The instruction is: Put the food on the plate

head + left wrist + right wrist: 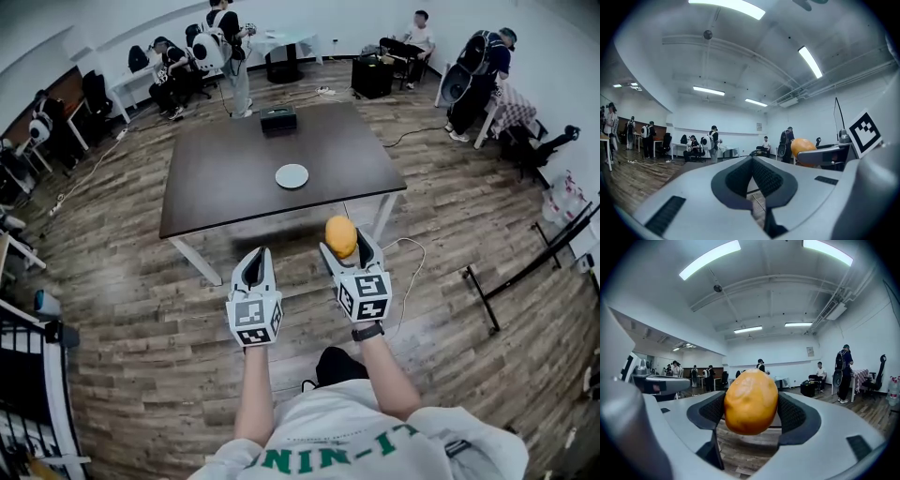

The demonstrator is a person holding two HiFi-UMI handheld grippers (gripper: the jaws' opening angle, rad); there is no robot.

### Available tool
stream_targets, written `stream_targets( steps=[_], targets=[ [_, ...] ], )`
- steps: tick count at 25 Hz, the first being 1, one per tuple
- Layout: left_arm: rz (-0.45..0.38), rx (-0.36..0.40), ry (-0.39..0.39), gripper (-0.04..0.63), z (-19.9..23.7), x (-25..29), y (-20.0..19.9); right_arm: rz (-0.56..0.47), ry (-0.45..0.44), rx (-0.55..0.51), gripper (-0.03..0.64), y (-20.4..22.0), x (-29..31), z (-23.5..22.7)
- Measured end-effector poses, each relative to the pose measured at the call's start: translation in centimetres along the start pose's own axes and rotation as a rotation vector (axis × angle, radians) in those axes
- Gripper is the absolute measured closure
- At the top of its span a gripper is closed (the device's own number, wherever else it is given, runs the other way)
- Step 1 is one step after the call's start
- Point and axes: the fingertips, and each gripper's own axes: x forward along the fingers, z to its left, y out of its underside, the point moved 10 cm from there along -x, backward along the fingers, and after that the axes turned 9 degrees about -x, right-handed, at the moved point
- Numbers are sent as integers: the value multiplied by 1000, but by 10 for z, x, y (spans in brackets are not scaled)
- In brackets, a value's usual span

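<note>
An orange-yellow, rounded piece of food (340,236) is held above the wooden floor, short of the dark brown table (225,183). My right gripper (343,247) is shut on the food (751,401), with both black pads pressed against its sides. A small white plate (292,175) lies near the table's middle, well beyond both grippers. My left gripper (254,262) is level with the right one, shut, with nothing in it. In the left gripper view its pads (764,178) meet at the tip, and the food (802,146) shows off to the right.
A black box (277,117) stands at the table's far end. Several people sit or stand at desks along the far wall and at the right. A white cable (409,246) trails on the floor by the table's right leg.
</note>
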Motion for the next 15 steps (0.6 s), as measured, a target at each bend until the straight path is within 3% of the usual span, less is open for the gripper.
stream_targets(
  steps=[7, 15],
  targets=[
    [12, -10, -26, 583, 34, 49, 3, 23, -36, 54, 262, 16, 71, -6],
    [0, -4, -87, 583, 80, 205, -15, -16, -125, 53, 262, -6, 232, -76]
  ],
)
